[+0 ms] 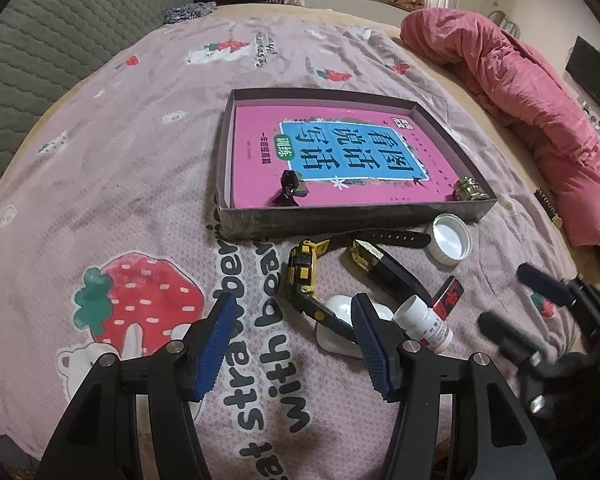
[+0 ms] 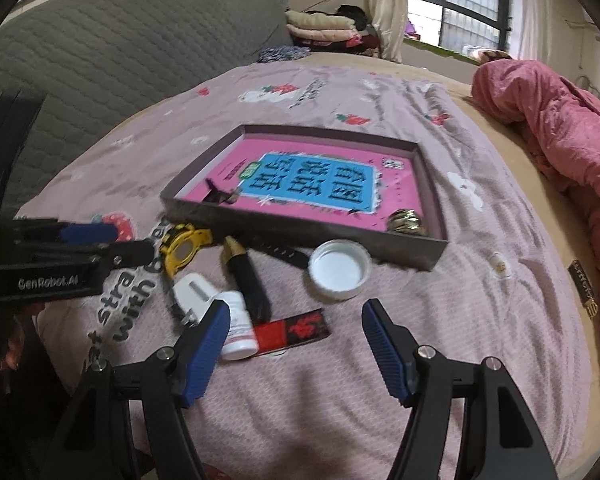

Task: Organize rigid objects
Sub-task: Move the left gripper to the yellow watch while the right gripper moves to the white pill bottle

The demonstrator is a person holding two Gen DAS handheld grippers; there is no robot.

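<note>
A shallow grey box (image 1: 340,222) (image 2: 300,234) on the bed holds a pink book (image 1: 332,152), a black binder clip (image 1: 290,188) and a small brass object (image 1: 470,191). In front of it lie a yellow-black watch (image 1: 302,270) (image 2: 182,250), a black-gold tube (image 1: 384,268) (image 2: 246,276), a white cap (image 1: 449,239) (image 2: 339,266), a white charger (image 1: 340,326) (image 2: 192,292), a white pill bottle (image 1: 424,324) (image 2: 238,330) and a red-black packet (image 1: 448,293) (image 2: 294,330). My left gripper (image 1: 294,320) is open and empty above the blanket. My right gripper (image 2: 296,330) is open and empty over the packet.
A pink strawberry-print blanket (image 1: 120,200) covers the bed. A pink quilted coat (image 1: 540,92) (image 2: 560,140) lies at the right. A grey padded headboard (image 2: 120,40) stands at the back left, with folded clothes (image 2: 324,28) beyond.
</note>
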